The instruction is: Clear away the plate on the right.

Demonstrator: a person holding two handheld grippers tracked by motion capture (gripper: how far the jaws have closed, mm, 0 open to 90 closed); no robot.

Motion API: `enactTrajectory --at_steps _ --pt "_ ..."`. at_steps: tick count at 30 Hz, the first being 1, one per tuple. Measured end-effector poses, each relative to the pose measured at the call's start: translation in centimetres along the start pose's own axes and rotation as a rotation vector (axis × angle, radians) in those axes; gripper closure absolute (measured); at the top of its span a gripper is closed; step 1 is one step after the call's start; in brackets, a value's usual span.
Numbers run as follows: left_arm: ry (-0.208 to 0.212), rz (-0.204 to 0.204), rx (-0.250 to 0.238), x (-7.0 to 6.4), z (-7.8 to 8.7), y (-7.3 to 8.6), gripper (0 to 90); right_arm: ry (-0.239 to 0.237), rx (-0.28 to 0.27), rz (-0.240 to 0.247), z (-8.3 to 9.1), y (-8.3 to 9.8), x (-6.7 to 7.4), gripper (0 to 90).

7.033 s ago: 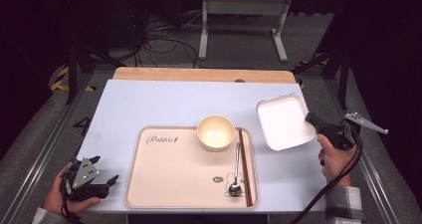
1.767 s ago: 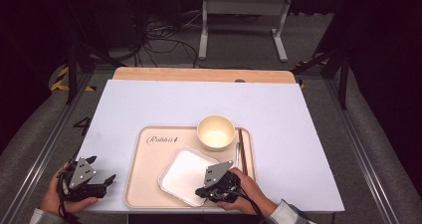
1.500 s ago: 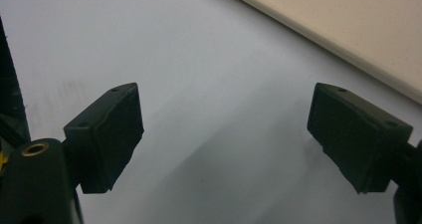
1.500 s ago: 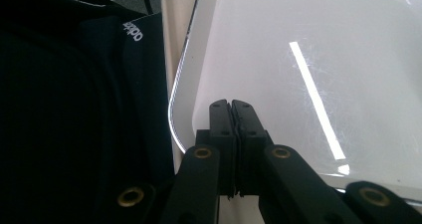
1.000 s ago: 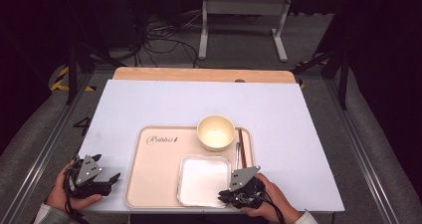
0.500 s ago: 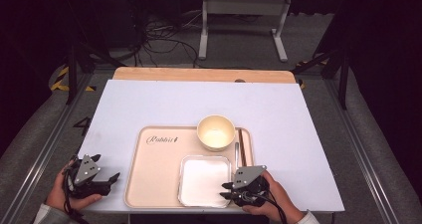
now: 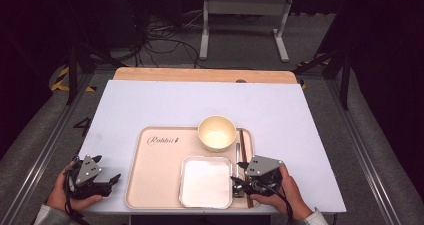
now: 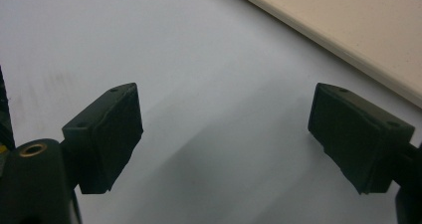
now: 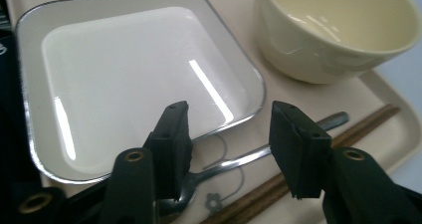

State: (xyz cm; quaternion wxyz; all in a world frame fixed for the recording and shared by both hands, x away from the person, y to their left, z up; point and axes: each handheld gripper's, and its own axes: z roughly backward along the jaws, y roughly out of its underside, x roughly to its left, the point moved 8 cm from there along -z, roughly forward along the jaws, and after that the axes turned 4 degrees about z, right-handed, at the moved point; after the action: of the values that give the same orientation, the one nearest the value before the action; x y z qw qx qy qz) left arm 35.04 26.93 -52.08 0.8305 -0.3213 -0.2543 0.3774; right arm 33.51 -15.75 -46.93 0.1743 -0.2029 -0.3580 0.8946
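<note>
The right hand-held gripper (image 7: 241, 181) sits low over the near right corner of the beige plastic meal tray (image 7: 150, 185), its jaws parted and holding nothing. In the right gripper view the square white plate with a thin metallic rim (image 9: 134, 79) lies flat on the tray just ahead and to the left of those jaws, its near corner slightly under the left jaw but apparently free of it. Directly beneath the jaws runs a steel spoon (image 9: 249, 154), and just beyond it, on the right-jaw side, a pair of dark brown wooden chopsticks (image 9: 318, 149). The cream ceramic bowl (image 9: 333, 30) stands farther ahead and to the right, close to the plate's far corner.

The left hand-held gripper (image 7: 111, 181) rests on the pale blue surface (image 7: 175, 105) just outside the tray's left edge, jaws wide apart and empty.

The risk, as I judge it, lies in drawing the right hand-held gripper away: its left jaw is so close to the plate's rim that a careless lift or sideways pull could catch it and skid the plate into the bowl, or drag the spoon and chopsticks off line.
</note>
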Motion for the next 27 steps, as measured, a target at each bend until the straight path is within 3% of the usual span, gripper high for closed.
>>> enactTrajectory --at_steps 8,13,17,20,27 --pt "0.006 -0.011 0.005 -0.1 -0.1 0.0 14.7 0.169 0.010 -0.036 1.0 1.3 -3.8 37.7" --pt "0.015 -0.010 0.001 -0.2 -0.2 0.0 14.7 0.246 0.005 -0.074 2.0 2.6 -5.9 28.9" --pt "0.022 -0.011 -0.006 -0.1 -0.3 -0.2 14.7 0.275 -0.004 -0.149 2.7 4.3 -7.5 19.9" --pt "0.028 -0.016 -0.012 0.0 -0.4 -0.4 14.8 0.301 -0.007 -0.176 3.3 5.7 -8.5 17.0" --pt "0.028 -0.021 -0.009 0.2 -1.1 -0.6 14.5 0.353 -0.049 -0.320 3.9 9.7 -10.4 12.0"
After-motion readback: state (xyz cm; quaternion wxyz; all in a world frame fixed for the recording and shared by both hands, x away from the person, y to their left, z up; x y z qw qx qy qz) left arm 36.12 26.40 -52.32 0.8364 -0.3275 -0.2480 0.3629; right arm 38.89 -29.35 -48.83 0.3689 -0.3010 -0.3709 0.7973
